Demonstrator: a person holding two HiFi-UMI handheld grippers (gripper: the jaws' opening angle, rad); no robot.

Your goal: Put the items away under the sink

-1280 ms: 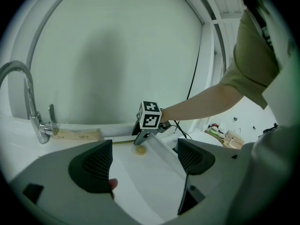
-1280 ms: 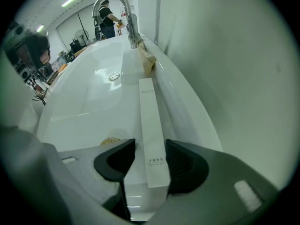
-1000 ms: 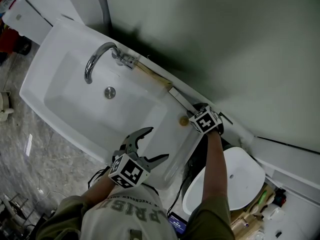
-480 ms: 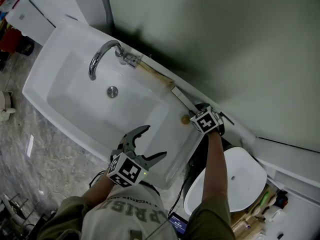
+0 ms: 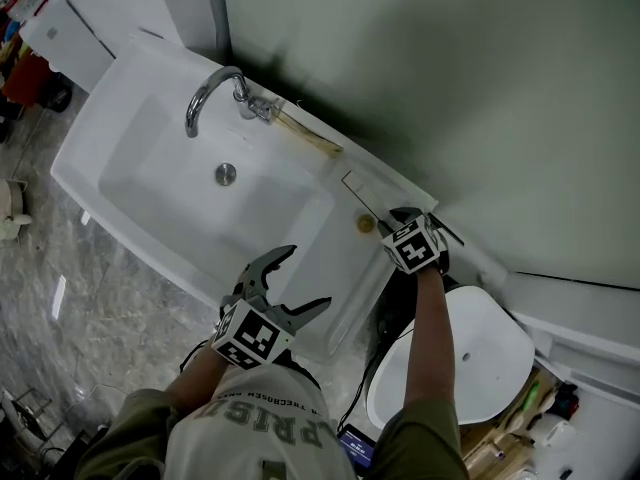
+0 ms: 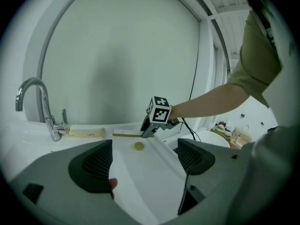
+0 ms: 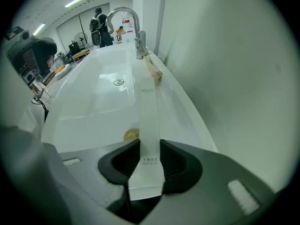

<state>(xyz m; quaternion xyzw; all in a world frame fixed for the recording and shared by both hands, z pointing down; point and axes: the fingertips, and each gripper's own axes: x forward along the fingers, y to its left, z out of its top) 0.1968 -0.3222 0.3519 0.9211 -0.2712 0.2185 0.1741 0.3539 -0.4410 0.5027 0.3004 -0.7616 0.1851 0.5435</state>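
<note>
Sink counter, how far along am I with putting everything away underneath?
Nothing looks stowed yet, and the space under the sink is out of view. In hand: the right gripper is shut on one end of the long white box. Left to do: the small round yellowish item and the beige strip beside the faucet lie on the counter. The left gripper is open and empty.

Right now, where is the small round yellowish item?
In the head view the round item lies on the white counter right of the basin, just left of the right hand-held gripper, which grips a long white box.
</note>
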